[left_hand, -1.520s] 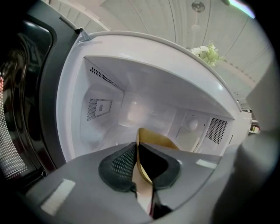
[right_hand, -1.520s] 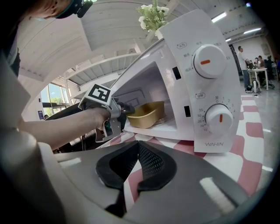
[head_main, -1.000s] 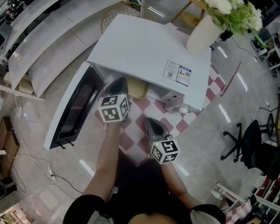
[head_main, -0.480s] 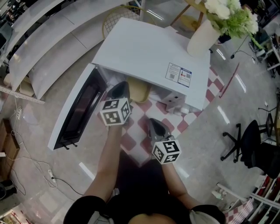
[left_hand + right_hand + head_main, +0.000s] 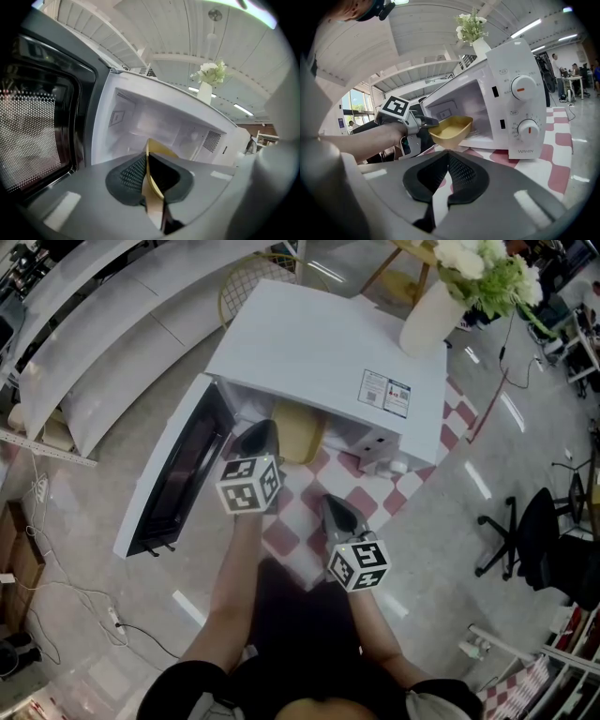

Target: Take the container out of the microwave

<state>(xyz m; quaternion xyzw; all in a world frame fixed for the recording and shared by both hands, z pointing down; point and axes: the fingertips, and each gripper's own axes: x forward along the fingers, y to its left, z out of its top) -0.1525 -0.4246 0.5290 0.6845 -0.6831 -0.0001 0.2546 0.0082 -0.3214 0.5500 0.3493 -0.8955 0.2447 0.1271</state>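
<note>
Container [image 5: 299, 432], the yellow one, sits right at the mouth of the microwave [image 5: 319, 352]. Its far part is under the oven's top edge and its near part is out over the checked tabletop [image 5: 286, 531], and it appears to be held clear of the surface. I have it in the left gripper [image 5: 259, 435]. The fingers [image 5: 127, 177] are clamped on its thin wall, one inside and one outside, with the rim running on ahead between them.

From that grip its body lies forward and off toward my right side, so its weight hangs to one side of the pinch. I judge its long axis to run roughly into the cavity, though the oven top hides the far end. The door [image 5: 173, 479] stands swung wide on the left, just beside the left gripper.

The right gripper [image 5: 339, 514] hangs nearer to me over the tabletop, well short of the yellow wall, its fingers [image 5: 434, 174] pressed together on nothing. The left is plainly the one to draw it straight back toward me, kept level and away from the door.
</note>
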